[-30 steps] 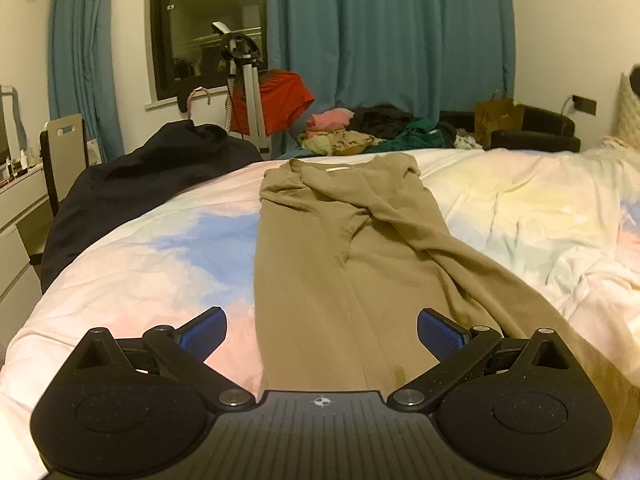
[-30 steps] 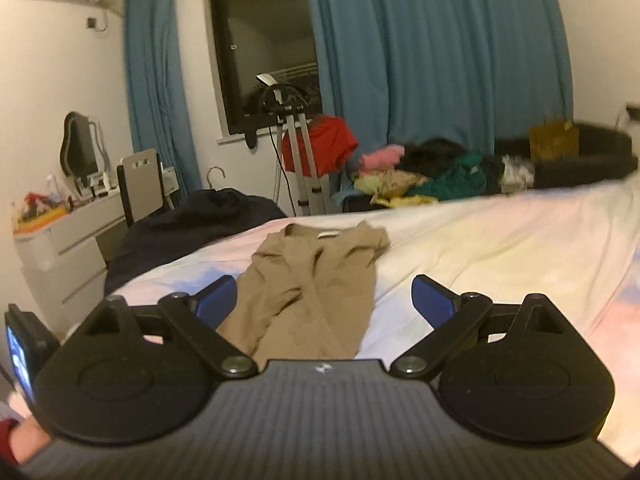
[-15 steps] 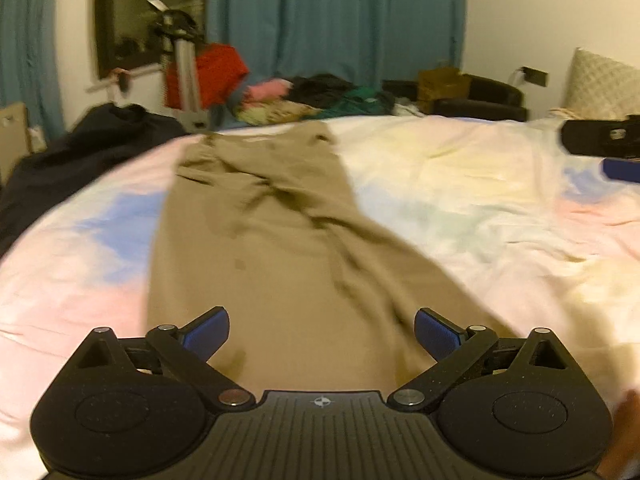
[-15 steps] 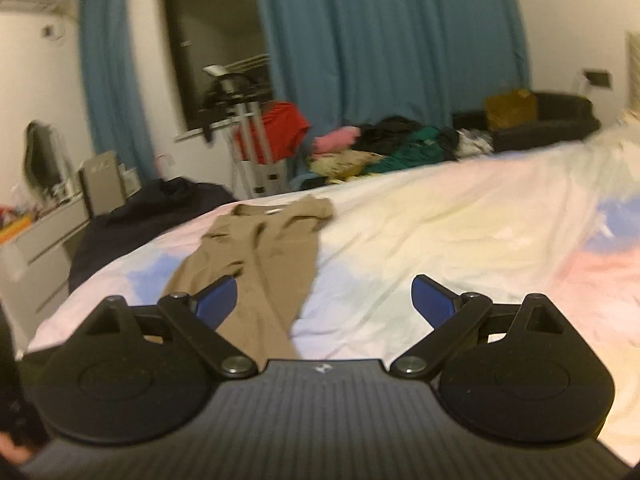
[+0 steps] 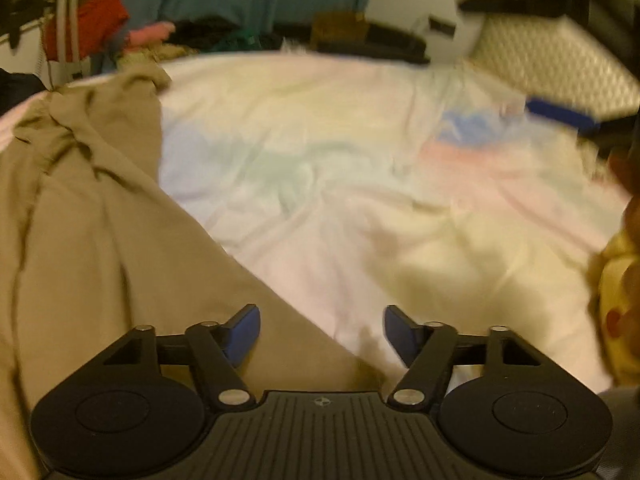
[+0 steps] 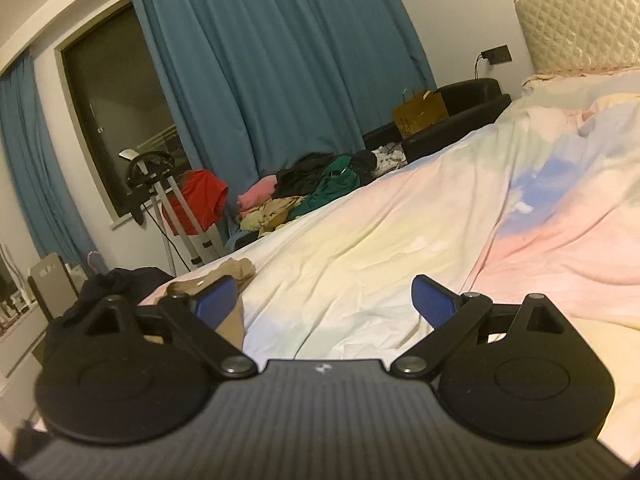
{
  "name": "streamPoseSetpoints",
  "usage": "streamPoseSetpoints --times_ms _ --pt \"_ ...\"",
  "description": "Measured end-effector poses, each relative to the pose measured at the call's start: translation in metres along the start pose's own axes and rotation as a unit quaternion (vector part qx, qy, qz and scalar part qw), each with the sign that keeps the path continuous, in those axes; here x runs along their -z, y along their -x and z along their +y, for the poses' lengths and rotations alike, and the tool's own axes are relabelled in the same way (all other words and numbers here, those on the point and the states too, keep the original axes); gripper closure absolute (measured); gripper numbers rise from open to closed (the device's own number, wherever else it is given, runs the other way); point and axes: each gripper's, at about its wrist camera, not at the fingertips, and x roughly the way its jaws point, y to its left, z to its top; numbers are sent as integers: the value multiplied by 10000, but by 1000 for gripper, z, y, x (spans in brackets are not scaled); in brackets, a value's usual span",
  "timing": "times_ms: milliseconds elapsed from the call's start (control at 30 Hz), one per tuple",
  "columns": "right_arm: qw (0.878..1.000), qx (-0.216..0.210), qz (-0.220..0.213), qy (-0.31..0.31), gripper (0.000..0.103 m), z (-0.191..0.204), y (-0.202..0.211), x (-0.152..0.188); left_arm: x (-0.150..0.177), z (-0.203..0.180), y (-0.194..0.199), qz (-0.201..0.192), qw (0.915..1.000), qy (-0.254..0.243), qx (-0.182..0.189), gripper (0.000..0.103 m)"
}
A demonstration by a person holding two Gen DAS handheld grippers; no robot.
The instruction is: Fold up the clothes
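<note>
I see the bed (image 5: 360, 184) filling both views, its pastel tie-dye cover (image 6: 400, 248) rumpled in yellow, pink and blue patches. Behind it hang the teal curtains (image 6: 272, 80), with a dark window (image 6: 116, 112) to their left. A quilted cream headboard (image 6: 580, 20) stands at the far right of the bed.

The tan garment (image 5: 92, 240) lies spread on the left part of the bed in my left view, its far end bunched into folds and its near edge running diagonally down toward my left claw (image 5: 322, 334). In the right view I catch only a sliver of it (image 6: 232, 320) behind the left finger.

A heap of mixed clothes (image 6: 316, 192) sits beyond the far edge of the bed, with a red garment (image 6: 200, 200) draped on a metal stand (image 6: 176, 216) further left, and a brown paper bag (image 6: 420, 114) by a black seat (image 6: 468, 104).

My left claw hovers low over the near edge of the tan garment, fingers spread apart and holding nothing. My right claw (image 6: 324, 300) is above the bare cover, fingers wide apart and empty; it also shows as a blur at the far right of the left view (image 5: 560, 114).
</note>
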Motion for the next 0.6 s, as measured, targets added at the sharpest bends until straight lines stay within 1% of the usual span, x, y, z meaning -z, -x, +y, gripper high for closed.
streamPoseSetpoints --times_ms 33,100,133,167,200,267,333,400,500,600 --pt "10000 1 16 47 7 1 -1 1 3 1 -7 79 10000 -26 6 44" --pt "9999 5 64 136 7 2 -4 3 9 -1 -14 121 9997 -156 -112 67" --pt "9998 11 86 189 7 3 -5 4 11 -2 -14 80 9996 -236 -153 74" --pt "9997 16 110 238 7 5 -6 5 13 -2 -13 41 9994 -307 -174 93" --pt "9996 15 128 263 7 5 -6 6 13 1 -10 23 9995 -279 -148 97" --pt "9995 -2 159 275 7 6 -7 6 10 12 3 -76 10000 -45 32 99" --pt "9995 -12 172 271 7 7 -7 7 7 21 19 -219 9996 122 120 99" --pt "9995 -22 185 268 7 8 -7 7 6 34 41 -326 9983 380 286 99" --pt "9992 -50 229 320 7 13 -7 8 6 56 75 -451 9939 823 578 99" --pt "9983 -82 332 464 7 21 -10 12 12 81 107 -536 9889 1158 767 99"
